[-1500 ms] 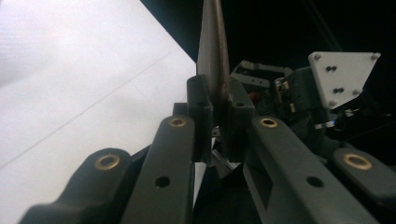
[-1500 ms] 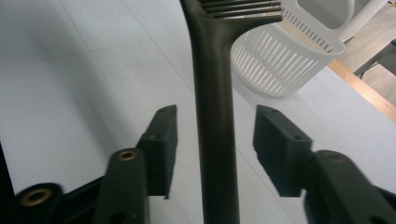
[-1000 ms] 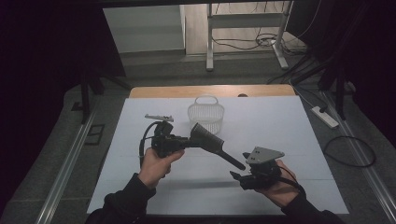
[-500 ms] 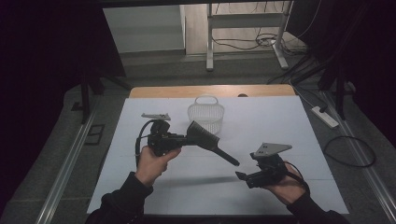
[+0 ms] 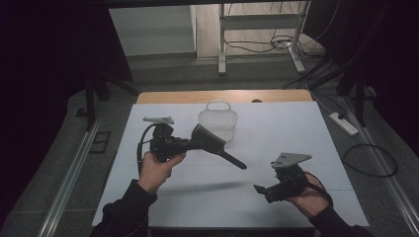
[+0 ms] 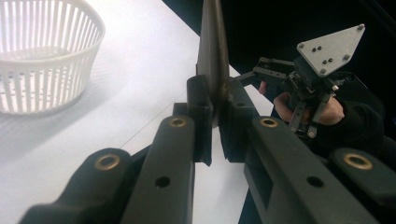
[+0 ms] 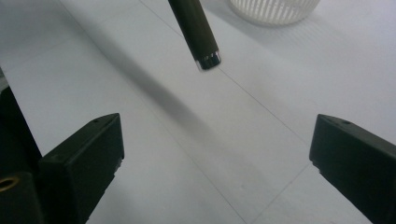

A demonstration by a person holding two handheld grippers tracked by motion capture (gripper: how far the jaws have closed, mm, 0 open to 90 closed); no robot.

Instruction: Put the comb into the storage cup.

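The black funnel-shaped tool (image 5: 211, 144) is pinched by its flared end between the fingers of the left gripper (image 5: 190, 144) and held above the white tabletop (image 5: 296, 128), just in front of the white basket (image 5: 218, 120). The fingers of the right gripper (image 5: 258, 188) have just been opening and are spread wide with nothing between them; for a clean handover, they are best centred on the stem before being closed. The stem's shiny tip (image 7: 208, 60) is seen close in the right gripper view, whereas the pinch on the thin rim (image 6: 212, 70) is shown in the left gripper view.

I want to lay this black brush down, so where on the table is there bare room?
The white table is bare right of the basket, and along the near edge between both hands. It is crowded only mid-table: the left gripper holds the brush just before the basket. The right gripper is open.
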